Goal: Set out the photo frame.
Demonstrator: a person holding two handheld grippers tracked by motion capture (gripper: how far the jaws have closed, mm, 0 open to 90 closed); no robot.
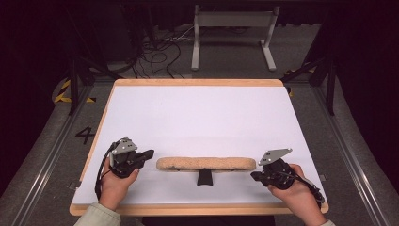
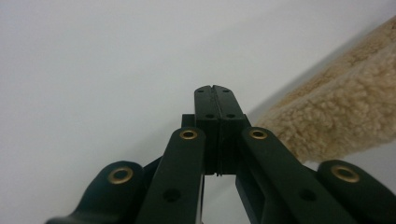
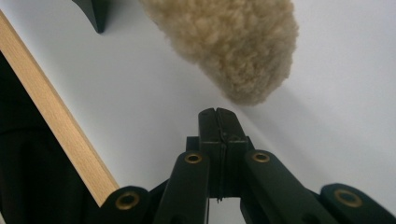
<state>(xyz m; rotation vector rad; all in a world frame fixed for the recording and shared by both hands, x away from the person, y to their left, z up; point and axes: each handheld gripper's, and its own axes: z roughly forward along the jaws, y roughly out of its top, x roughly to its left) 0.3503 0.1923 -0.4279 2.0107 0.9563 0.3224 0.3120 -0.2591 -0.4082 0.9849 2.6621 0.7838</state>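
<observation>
Both tools are sitting fully closed on nothing: the left tool and right tool are flanking the fleecy tan pad lying between them; grasping it seems not yet begun.

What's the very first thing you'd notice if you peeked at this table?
The long fluffy tan pad near the front edge of the white table, propped on a small black stand. At each end of it a hand holds a black gripper, the left gripper and the right gripper, both shut and empty.
</observation>
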